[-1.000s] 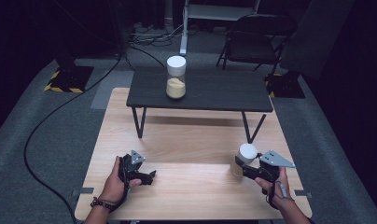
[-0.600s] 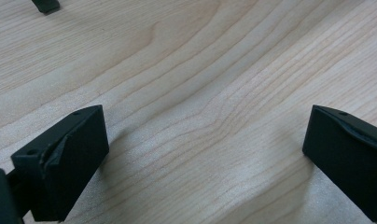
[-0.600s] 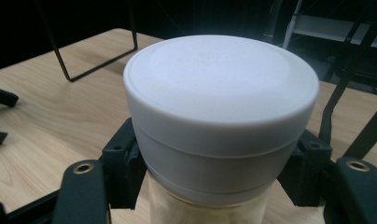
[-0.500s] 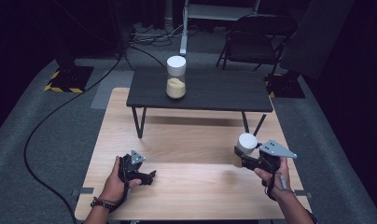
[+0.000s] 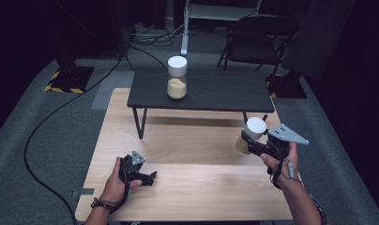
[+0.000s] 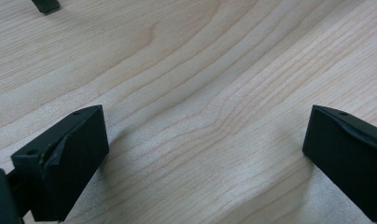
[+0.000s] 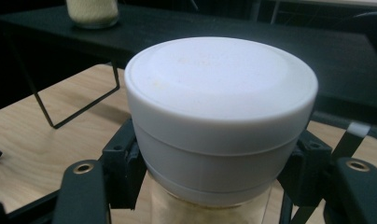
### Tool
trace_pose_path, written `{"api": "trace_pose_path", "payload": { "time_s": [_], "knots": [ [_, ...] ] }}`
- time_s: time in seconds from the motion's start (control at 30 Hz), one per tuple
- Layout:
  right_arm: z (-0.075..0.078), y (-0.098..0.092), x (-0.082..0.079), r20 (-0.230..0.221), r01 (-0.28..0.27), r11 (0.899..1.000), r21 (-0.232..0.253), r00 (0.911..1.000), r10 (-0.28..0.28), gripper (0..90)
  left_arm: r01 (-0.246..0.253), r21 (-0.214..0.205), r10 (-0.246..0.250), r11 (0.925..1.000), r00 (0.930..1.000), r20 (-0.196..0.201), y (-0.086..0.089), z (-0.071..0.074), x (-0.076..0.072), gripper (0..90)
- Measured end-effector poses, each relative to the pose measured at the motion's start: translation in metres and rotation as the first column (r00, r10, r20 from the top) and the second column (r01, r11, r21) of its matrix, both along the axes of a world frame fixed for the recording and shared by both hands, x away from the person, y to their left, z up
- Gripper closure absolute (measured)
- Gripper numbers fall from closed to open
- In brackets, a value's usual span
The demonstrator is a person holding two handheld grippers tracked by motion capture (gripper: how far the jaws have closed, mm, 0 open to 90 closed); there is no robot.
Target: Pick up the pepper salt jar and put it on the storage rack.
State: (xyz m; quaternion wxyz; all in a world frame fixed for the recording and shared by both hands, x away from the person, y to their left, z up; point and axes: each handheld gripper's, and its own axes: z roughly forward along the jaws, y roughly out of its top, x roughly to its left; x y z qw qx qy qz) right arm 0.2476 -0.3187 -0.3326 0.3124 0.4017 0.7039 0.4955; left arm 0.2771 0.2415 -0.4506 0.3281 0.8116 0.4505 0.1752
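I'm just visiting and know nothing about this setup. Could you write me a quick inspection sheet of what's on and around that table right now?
Surface: light wooden table, a low black table standing on its far part.
Job's things: white-lidded jar of beige powder on the black table; a second white-lidded jar gripped below its lid and lifted.
Clutter: nothing seen.
Grippers: left tongs open, resting low on the wood, holding nothing; right tongs shut on the second jar.
Cables: black cable snaking across the floor at left.
Surroundings: grey carpet, folding chair behind, dark room.

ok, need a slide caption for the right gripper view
Right gripper clamps a white-lidded jar beneath its lid, above the wooden table.
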Motion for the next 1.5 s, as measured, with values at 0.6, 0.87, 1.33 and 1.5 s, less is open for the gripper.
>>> {"api": "trace_pose_path", "payload": {
  "time_s": [0.6, 0.87, 1.33, 1.5],
  "knots": [
    [0.055, 0.014, 0.020, 0.077, 0.055, 0.999, -0.001, 0.9956, -0.054, 34.4, 0.001, 0.000, -0.001, 1.0000, 1.0000, 0.000, 0.000, 0.000, 0.000, 0.5],
    [0.070, 0.021, 0.033, 0.084, 0.059, 0.998, 0.014, 0.9947, -0.060, 34.4, 0.002, 0.000, -0.002, 1.0000, 1.0000, 0.000, 0.000, 0.000, 0.000, 0.5],
    [0.092, 0.035, 0.058, 0.101, 0.083, 0.997, 0.009, 0.9915, -0.083, 34.4, 0.003, 0.000, -0.003, 1.0000, 1.0000, 0.000, 0.000, 0.000, 0.000, 0.5],
    [0.092, 0.039, 0.068, 0.119, 0.086, 0.996, 0.001, 0.9892, -0.086, 34.4, 0.004, 0.000, -0.004, 1.0000, 1.0000, 0.000, 0.000, 0.000, 0.000, 0.5]
  ]
}}
